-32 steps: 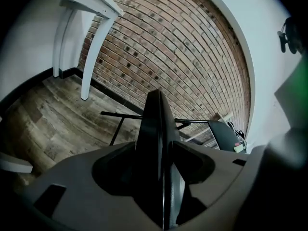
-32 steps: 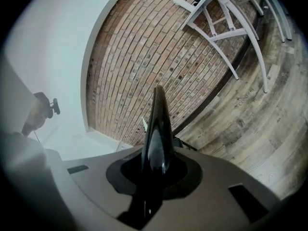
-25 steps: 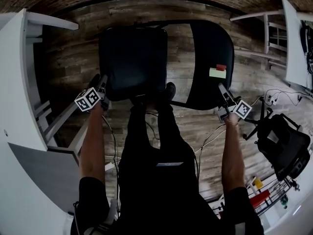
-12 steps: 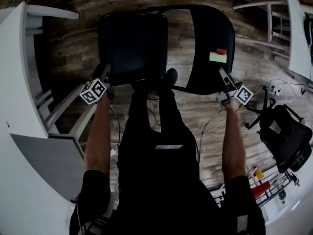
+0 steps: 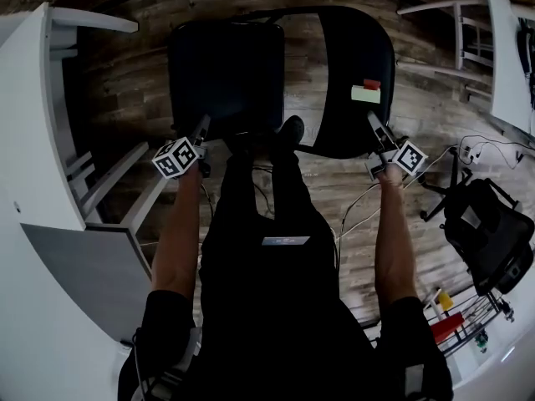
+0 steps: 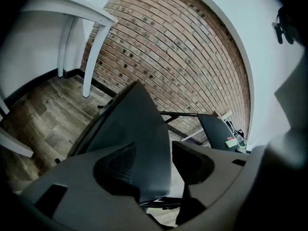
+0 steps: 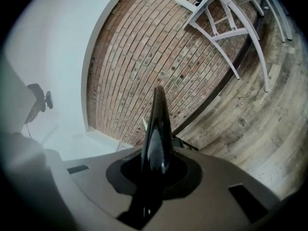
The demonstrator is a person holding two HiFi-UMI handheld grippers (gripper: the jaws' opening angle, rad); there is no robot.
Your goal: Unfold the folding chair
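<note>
a wooden floor [image 5: 334, 207] fills the head view, and a brick wall [image 6: 192, 57] stands beyond it. a white bench [image 5: 25, 140] runs down the left side and another white bench [image 5: 506, 65] sits at the far right.

the chair [image 5: 226, 73] stands on the floor just ahead of the person's feet, between the two benches. in the head view its seat [image 6: 130, 129] is the dark panel on the left and its back [image 5: 347, 57] the dark panel on the right. a strip of floor shows between them, and a thin dark frame joins them at the top. the person's legs [image 5: 267, 249] run down the middle of the view, with a shoe [image 5: 291, 132] at the chair's near edge. a black bag [image 5: 489, 241] lies on the floor to the right, well apart from the chair.

the left gripper [image 6: 154, 165] is at the seat's near left corner. its jaws stand apart with the seat's edge showing between them, and floor is visible between the seat and the right-hand jaw. the right gripper [image 7: 156, 172] is clamped on the back's near edge, which rises glossy and thin from between its jaws.

a pale green note [image 5: 365, 93] is stuck on the back, with a small red piece [image 5: 371, 83] just above it.
</note>
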